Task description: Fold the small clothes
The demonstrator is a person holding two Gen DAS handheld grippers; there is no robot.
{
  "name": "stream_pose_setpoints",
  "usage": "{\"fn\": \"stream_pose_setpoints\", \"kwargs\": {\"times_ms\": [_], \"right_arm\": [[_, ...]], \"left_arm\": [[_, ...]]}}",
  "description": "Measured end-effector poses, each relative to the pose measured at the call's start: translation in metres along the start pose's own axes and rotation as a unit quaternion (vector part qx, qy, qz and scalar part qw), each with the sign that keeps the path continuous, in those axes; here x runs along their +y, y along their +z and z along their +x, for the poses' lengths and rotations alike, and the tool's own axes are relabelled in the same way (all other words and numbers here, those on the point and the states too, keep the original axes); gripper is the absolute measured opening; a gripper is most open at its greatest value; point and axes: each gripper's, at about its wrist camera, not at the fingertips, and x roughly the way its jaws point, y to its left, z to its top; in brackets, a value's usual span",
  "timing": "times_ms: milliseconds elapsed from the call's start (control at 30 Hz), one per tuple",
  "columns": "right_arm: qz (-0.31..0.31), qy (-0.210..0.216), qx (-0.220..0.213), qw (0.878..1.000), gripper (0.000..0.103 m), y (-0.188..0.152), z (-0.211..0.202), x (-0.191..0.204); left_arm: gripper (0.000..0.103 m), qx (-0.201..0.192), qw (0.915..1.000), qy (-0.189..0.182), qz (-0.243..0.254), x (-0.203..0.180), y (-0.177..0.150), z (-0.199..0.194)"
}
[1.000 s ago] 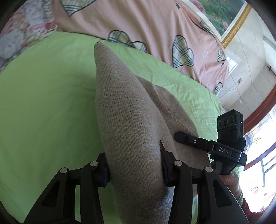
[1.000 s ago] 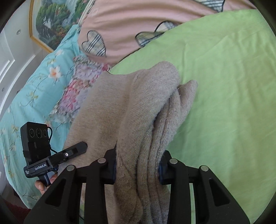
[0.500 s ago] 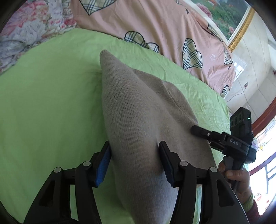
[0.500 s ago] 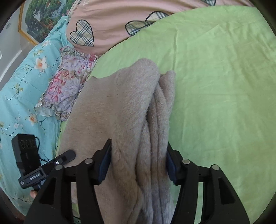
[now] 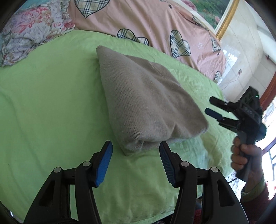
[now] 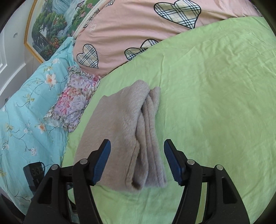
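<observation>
The folded beige knit garment (image 5: 146, 106) lies flat on the green sheet (image 5: 51, 103) of the bed; every place below is given from it. No container shows in either view.

In the left wrist view, a floral pillow (image 5: 25, 34) lies beyond the garment to the far left, and a pink quilt with plaid hearts (image 5: 155, 25) runs along behind it. The left tool (image 5: 136, 160) hangs just short of the garment's near folded corner, its blue pads spread apart with nothing between them; the corner sits just ahead of the gap, untouched. To the garment's right, a hand (image 5: 245, 156) with a red sleeve grips the right tool (image 5: 211, 106), which points at the garment's right corner from a small gap away. Behind that, a gold-framed picture (image 5: 215, 15) hangs on a pale wall, with a window at the far right edge.

In the right wrist view, the right tool (image 6: 137, 160) has its jaws opening; the garment's stacked fold edges lie beneath the gap, and the pads stand clear of the cloth on both sides. This view alone shows those layered edges (image 6: 150, 137) and, left of the garment, a turquoise flowered cover (image 6: 25, 112) beside the floral pillow. The left tool's black body (image 6: 33, 174) peeks in at the lower left, its fingers hidden
</observation>
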Motion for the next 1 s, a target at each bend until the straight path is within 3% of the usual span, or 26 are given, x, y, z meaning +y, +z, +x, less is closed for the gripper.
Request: {"fn": "stream_pose_setpoints", "kwargs": {"times_ms": [267,367,467,533,567,600,700,767,867,1000], "right_arm": [[-0.028,0.007,0.038,0.999,0.064,-0.023,0.022,0.015],[-0.034,0.011,0.05,0.998,0.054,-0.029,0.034,0.017],[-0.039,0.013,0.058,0.997,0.037,-0.031,0.049,0.018],[-0.036,0.014,0.071,0.997,0.007,-0.03,0.059,0.017],[-0.037,0.02,0.077,0.996,0.008,-0.026,0.062,0.018],[-0.04,0.024,0.071,0.996,0.007,-0.021,0.059,0.02],[-0.082,0.048,0.008,0.995,0.007,0.007,0.018,0.044],[-0.123,0.041,-0.012,0.991,0.006,0.022,-0.008,0.058],[-0.159,-0.011,0.012,0.987,0.006,0.02,-0.002,0.052],[-0.135,-0.052,0.062,0.988,0.006,0.005,0.027,0.01]], "left_arm": [[0.054,-0.019,0.996,0.085,-0.018,0.007,0.004,0.012],[0.051,-0.039,0.9913,0.12,-0.038,0.012,0.004,0.01],[0.041,-0.034,0.9908,0.122,-0.048,0.016,0.005,0.02],[0.025,-0.028,0.9906,0.126,-0.045,0.015,0.006,0.025],[0.017,-0.027,0.9907,0.127,-0.043,0.014,0.007,0.026],[0.015,-0.029,0.9895,0.136,-0.04,0.012,0.008,0.024],[0.015,-0.038,0.985,0.167,-0.02,0.002,0.009,0.018],[0.015,-0.038,0.9823,0.184,0.001,-0.007,0.006,0.02],[0.015,-0.031,0.9769,0.21,0.027,-0.017,-0.003,0.027],[0.015,-0.031,0.9796,0.199,0.008,-0.01,-0.005,0.022]]}}
